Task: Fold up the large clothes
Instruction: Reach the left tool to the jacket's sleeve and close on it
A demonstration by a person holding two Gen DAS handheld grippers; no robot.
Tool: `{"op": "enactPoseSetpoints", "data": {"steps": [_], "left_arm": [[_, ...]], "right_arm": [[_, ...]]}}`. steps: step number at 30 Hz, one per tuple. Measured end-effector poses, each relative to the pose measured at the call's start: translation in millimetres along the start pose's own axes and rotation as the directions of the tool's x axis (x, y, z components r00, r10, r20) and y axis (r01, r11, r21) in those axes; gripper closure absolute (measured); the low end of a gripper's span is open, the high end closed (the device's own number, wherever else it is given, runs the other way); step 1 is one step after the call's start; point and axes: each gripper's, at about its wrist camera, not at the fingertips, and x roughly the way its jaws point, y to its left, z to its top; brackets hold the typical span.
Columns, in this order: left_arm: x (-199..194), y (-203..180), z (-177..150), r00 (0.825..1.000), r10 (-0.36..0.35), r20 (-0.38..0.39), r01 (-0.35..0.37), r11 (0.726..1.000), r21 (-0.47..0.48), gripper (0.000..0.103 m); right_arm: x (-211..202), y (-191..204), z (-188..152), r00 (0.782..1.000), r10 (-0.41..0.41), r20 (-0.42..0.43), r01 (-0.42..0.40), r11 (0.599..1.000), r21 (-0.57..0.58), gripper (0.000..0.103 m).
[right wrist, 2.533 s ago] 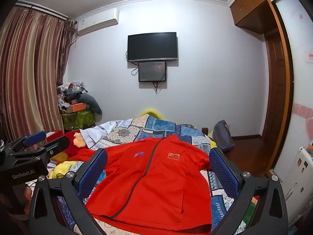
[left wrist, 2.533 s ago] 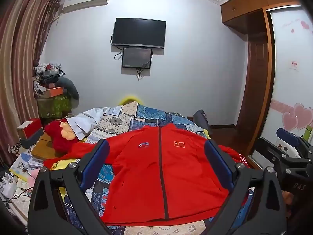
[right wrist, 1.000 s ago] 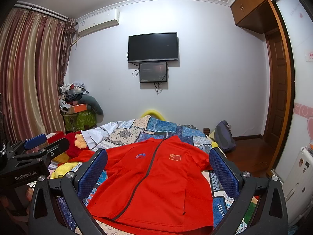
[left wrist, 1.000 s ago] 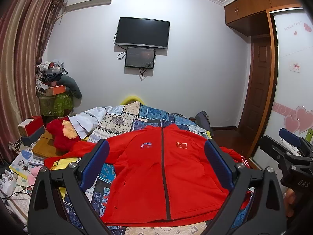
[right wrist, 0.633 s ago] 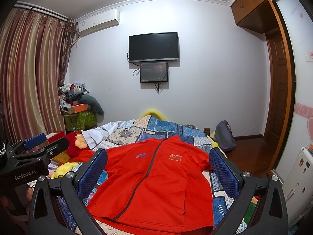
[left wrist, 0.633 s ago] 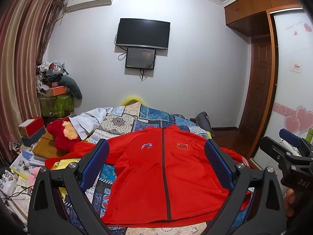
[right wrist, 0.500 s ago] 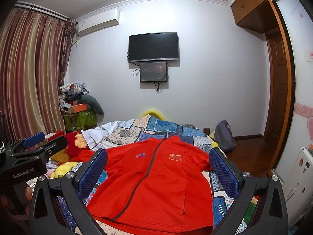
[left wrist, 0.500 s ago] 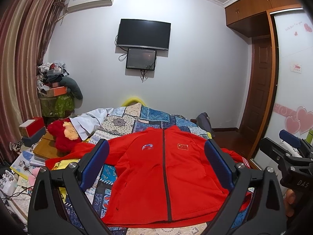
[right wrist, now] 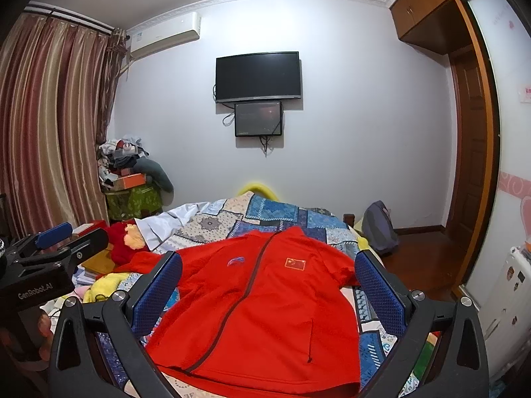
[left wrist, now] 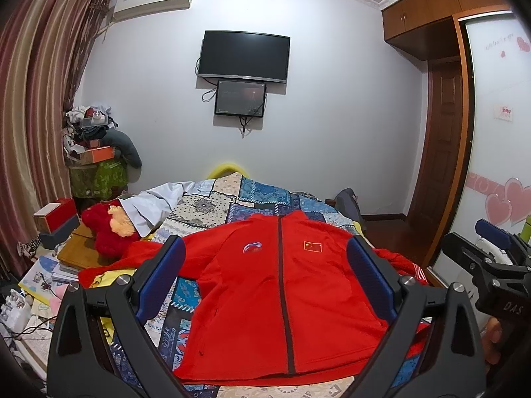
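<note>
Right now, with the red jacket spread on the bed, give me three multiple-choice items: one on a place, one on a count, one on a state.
1. Where does the red plush toy lie?
A. beside the bed, off the jacket's sleeve
B. on the jacket's chest
C. by the wooden door

2. How many screens hang on the far wall?
A. one
B. two
C. three

3. How is the red jacket's front?
A. zipped shut, lying flat face up
B. unzipped and thrown open
C. folded in half

Answers:
1 A: in the left wrist view the toy sits at the bed's edge, past the sleeve.
2 B: a large television with a smaller screen under it.
3 A: the dark zip runs closed from collar to hem, with both chest badges showing.
</note>
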Motion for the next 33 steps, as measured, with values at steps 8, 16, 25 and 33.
{"op": "enactPoseSetpoints", "data": {"steps": [8, 16, 25, 33], "left_arm": [[24, 14, 1, 0.998, 0.043, -0.043, -0.043, 0.999, 0.0, 0.005], [95, 66, -5, 0.959, 0.222, -0.179, -0.232, 0.972, -0.038, 0.005], [188, 153, -27, 0.878, 0.308, -0.365, -0.349, 0.936, -0.05, 0.005], [261, 239, -57, 0.785, 0.351, -0.511, -0.461, 0.882, -0.101, 0.005]], "right_arm": [[37, -6, 1, 0.999, 0.013, -0.03, -0.014, 1.0, -0.022, 0.0], [107, -1, 10, 0.996, 0.049, -0.07, -0.055, 0.995, -0.078, 0.0], [231, 3, 7, 0.966, 0.114, -0.233, -0.133, 0.989, -0.064, 0.0], [371, 5, -25, 0.891, 0.064, -0.45, -0.113, 0.99, -0.084, 0.0]]}}
